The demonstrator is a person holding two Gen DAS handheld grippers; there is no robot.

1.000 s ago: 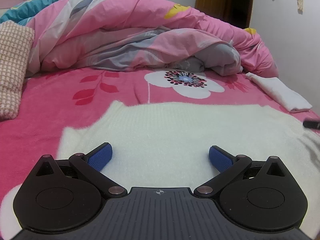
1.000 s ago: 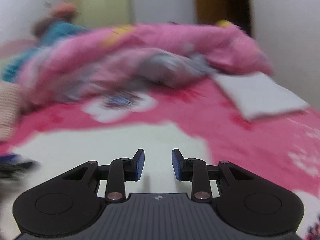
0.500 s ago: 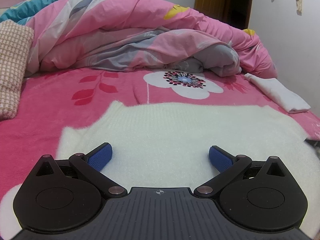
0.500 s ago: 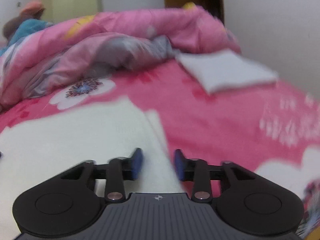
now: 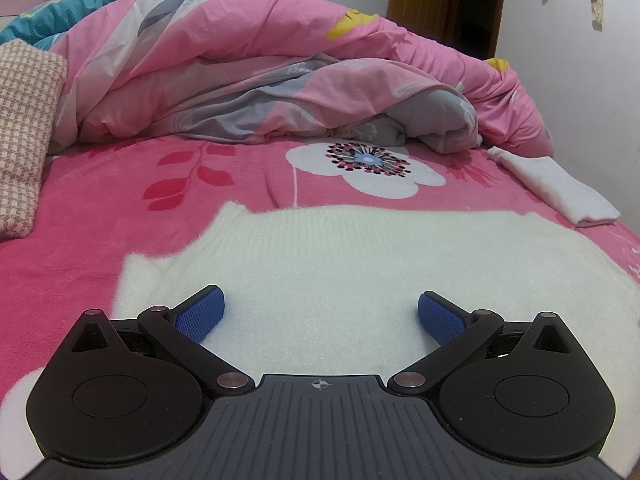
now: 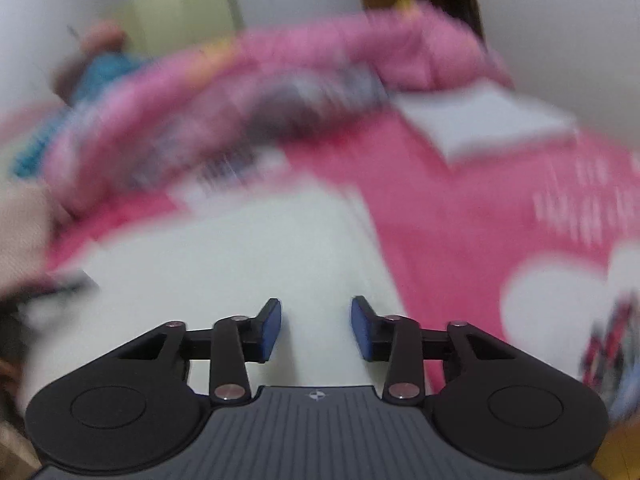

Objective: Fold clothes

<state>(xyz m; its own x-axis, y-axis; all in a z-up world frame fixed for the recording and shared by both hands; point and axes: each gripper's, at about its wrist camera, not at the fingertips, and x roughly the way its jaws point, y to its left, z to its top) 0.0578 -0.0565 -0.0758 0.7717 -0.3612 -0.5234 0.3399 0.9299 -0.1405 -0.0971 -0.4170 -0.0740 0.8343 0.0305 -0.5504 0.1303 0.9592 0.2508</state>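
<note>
At the far left of the left wrist view, a tan-and-white houndstooth cushion [image 5: 24, 136] rests on the pink floral fleece bedsheet [image 5: 120, 200], with a rumpled pink-and-grey quilt [image 5: 260, 80] heaped behind it. Spread across the sheet lies the task's garment, a cream-white fuzzy knitted sweater [image 5: 340, 264], its long axis running side to side across the view and its ribbed far edge facing the quilt. The left gripper [image 5: 320, 314] sits low over the sweater's near part, jaws spread wide apart with nothing between them; knit lies directly ahead and beneath. Farther right, a small folded white cloth [image 5: 560, 192] sits near the bed's edge, well apart from the sweater.

The right wrist view is motion-blurred. There the right gripper [image 6: 316, 328] has its jaws partly apart and empty, above the sweater [image 6: 240, 260] close to its right-hand edge, where cream meets pink sheet. That edge seems the right gripper's natural grab, and the left-hand side falls to the left gripper.
</note>
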